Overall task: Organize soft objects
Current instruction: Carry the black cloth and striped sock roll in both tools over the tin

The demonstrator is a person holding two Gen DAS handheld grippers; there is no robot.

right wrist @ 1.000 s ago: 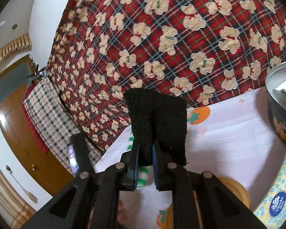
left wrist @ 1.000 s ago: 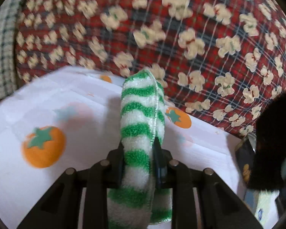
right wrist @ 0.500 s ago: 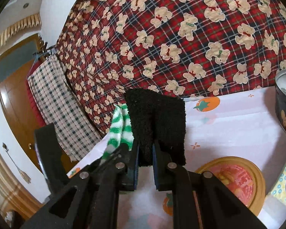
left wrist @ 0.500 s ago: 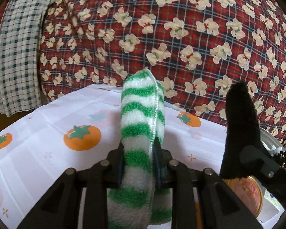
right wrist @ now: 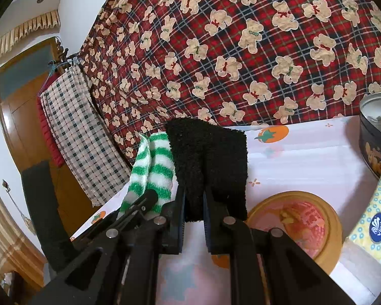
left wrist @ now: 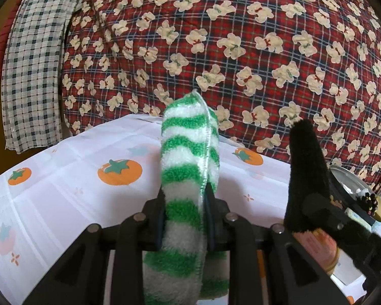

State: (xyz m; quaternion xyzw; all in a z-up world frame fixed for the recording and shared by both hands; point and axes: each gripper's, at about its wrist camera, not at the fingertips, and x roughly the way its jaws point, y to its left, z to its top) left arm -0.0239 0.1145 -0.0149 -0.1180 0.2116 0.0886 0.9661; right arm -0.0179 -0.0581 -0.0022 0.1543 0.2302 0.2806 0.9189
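My left gripper [left wrist: 184,198] is shut on a fluffy green-and-white striped sock [left wrist: 188,157] that stands up between its fingers, above the tomato-print tablecloth [left wrist: 63,178]. My right gripper [right wrist: 193,200] is shut on a black fluffy sock [right wrist: 210,157]. The two grippers are side by side above the table: the black sock [left wrist: 304,172] shows to the right in the left wrist view, and the striped sock [right wrist: 152,167] shows to the left in the right wrist view.
A red plaid bear-print blanket [left wrist: 241,50] hangs behind the table. A checked cloth [left wrist: 33,63] hangs at the left. On the right stand a dark round tin [right wrist: 376,137], a round orange lid [right wrist: 299,221] and a yellow tissue pack [right wrist: 373,223].
Both grippers have lifted and pulled back from the blanket with their socks still held. They have come closer side by side, so each sock now shows in the other's view.
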